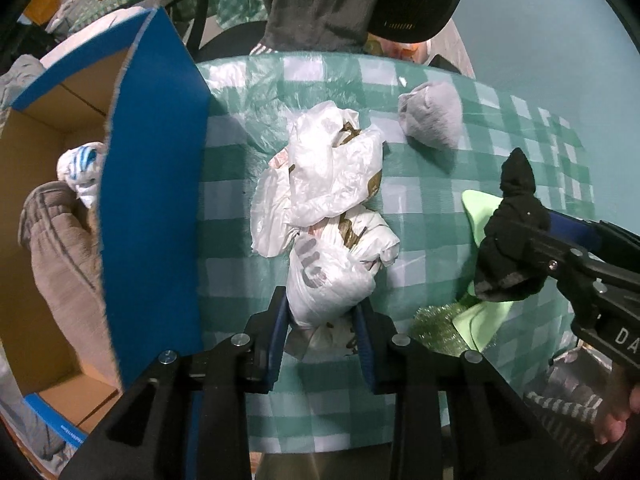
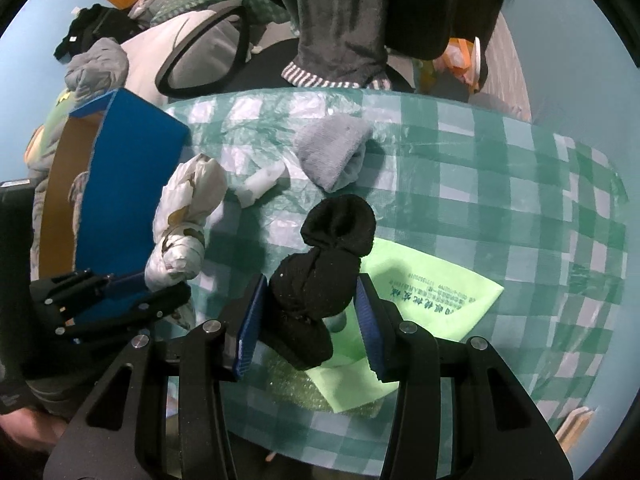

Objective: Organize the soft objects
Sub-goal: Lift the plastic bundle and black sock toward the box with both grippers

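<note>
My left gripper (image 1: 322, 304) is shut on the near end of a crumpled white plastic bag bundle (image 1: 324, 184), which stretches away over the green checked table (image 1: 320, 400). The right wrist view shows that bag (image 2: 188, 200) beside the blue box (image 2: 124, 184). My right gripper (image 2: 311, 284) is shut on a knotted black sock bundle (image 2: 332, 240), held above a light green cloth (image 2: 432, 296). A rolled grey sock (image 2: 332, 152) lies farther back on the table.
The blue cardboard box (image 1: 152, 184) stands at the table's left with a brown fluffy cloth (image 1: 60, 240) and a white-and-blue item (image 1: 80, 168) inside. A green tinsel scrubber (image 1: 436, 328) lies under the cloth's near edge. A small white scrap (image 2: 260, 184) lies near the grey sock.
</note>
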Motion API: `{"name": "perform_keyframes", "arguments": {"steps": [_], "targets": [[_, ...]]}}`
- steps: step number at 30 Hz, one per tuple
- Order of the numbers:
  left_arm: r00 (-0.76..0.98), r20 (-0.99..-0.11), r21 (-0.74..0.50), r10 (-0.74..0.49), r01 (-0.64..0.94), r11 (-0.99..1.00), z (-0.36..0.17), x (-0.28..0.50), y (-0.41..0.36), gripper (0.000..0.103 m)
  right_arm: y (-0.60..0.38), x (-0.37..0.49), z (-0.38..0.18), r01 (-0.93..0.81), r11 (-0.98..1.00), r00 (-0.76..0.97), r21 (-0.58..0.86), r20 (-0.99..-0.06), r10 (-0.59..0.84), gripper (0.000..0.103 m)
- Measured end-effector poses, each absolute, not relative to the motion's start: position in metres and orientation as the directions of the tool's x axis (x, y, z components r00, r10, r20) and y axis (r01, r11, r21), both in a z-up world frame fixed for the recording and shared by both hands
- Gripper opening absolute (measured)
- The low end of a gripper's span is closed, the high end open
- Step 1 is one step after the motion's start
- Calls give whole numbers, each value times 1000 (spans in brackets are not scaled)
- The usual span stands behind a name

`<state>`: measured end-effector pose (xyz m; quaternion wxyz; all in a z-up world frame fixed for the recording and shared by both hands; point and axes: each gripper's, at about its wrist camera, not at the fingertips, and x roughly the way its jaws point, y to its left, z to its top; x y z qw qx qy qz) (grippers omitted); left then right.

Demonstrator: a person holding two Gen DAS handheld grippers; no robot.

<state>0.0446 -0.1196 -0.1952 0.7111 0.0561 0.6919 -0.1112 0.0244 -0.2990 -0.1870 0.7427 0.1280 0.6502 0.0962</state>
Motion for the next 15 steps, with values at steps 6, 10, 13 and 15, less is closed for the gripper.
{"name": "perform_keyframes", "arguments": {"steps": [6,10,13,15], "targets": [[53,-994,-84,-100,238,968,-178,32,-116,31,-294,19,-169,9,947,165,321,-935,315,44],[78,-991,-87,-109,246,965,-158,31,-121,31,-290,15,-156,-4,947,184,322,-930,317,44],[96,-988,-92,-119,245,965,-148,27,-122,31,-288,13,-147,-10,945,195,325,-927,321,44],[105,-987,-95,-124,243,965,-143,25,-119,31,-287,12,-142,-14,945,202,327,-925,323,44]]}}
